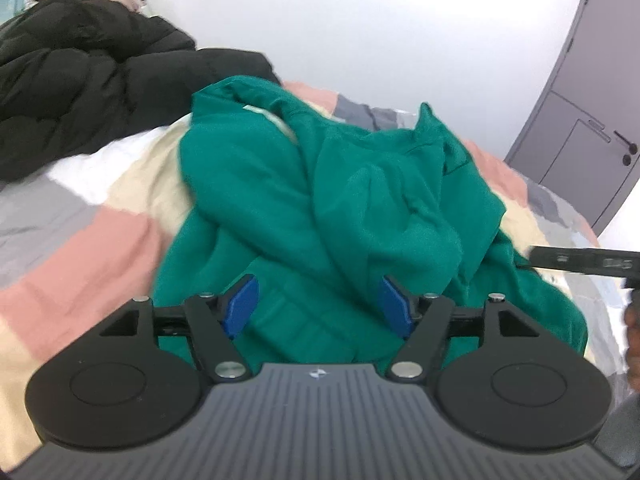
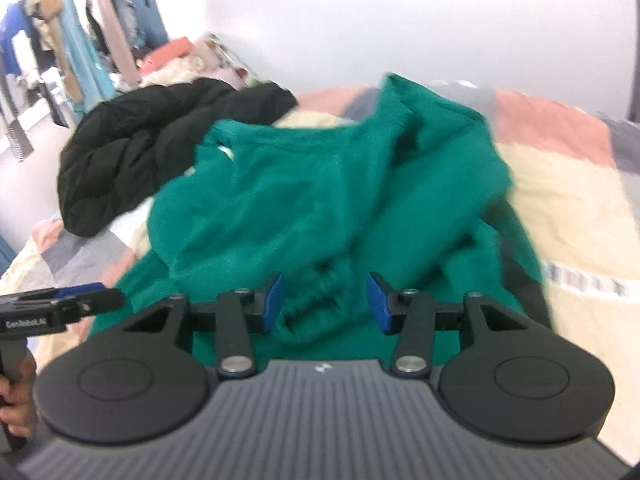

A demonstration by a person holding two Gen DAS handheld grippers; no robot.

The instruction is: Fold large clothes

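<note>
A crumpled green sweatshirt (image 1: 320, 200) lies in a heap on the patchwork bedspread (image 1: 80, 264). Just above its near edge hovers my left gripper (image 1: 319, 304), open, with both blue pads clear of the cloth. My right gripper (image 2: 326, 302) is also open over the same sweatshirt (image 2: 320, 184). A ribbed cuff (image 2: 312, 304) is bunched between its blue pads, which do not press on it. In the right wrist view the left gripper's fingers (image 2: 92, 300) enter from the left edge, with a hand beneath them. The right gripper's black fingers (image 1: 560, 258) enter the left wrist view from its right edge.
A black puffer jacket (image 1: 88, 92) is piled at the far left of the bed, touching the sweatshirt's far side. Behind it are pink and pale items (image 2: 176, 56) and hanging clothes (image 2: 80, 20). A grey door (image 1: 588, 100) stands at the right. Bare bedspread (image 2: 568, 208) lies right of the sweatshirt.
</note>
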